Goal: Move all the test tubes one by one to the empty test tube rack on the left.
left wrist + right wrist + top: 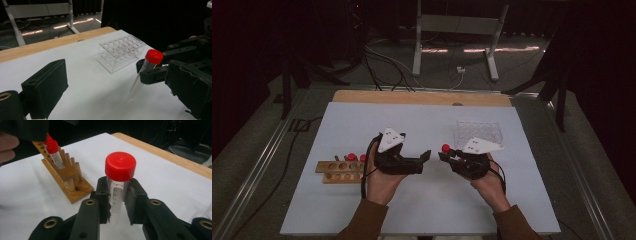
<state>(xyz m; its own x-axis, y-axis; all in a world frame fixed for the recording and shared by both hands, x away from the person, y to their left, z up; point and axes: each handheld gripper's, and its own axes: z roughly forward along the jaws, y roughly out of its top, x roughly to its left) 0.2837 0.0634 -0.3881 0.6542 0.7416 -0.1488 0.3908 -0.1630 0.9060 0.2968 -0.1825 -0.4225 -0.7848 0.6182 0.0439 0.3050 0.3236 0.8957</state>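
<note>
The right gripper (119, 202) is clenched on a clear plastic tube w/ a red cap (120, 177), held upright over the white table (422, 200), near the middle. The left gripper (426, 159) is wide apart & grips nothing. A clear plastic rack (479, 133) sits far right (wooden rack (339, 171) w/ more tubes at left).

The person's left hand (379, 177) is holding the left gripper (426, 159) level over the middle of the table, its jaws standing wide apart with nothing between them. The right hand (487, 182) is gripping the right gripper (444, 156), which is pointing back at the left one, jaws clamped tight. Both forearms are reaching in from the table's near edge, tips nearly meeting.
</note>
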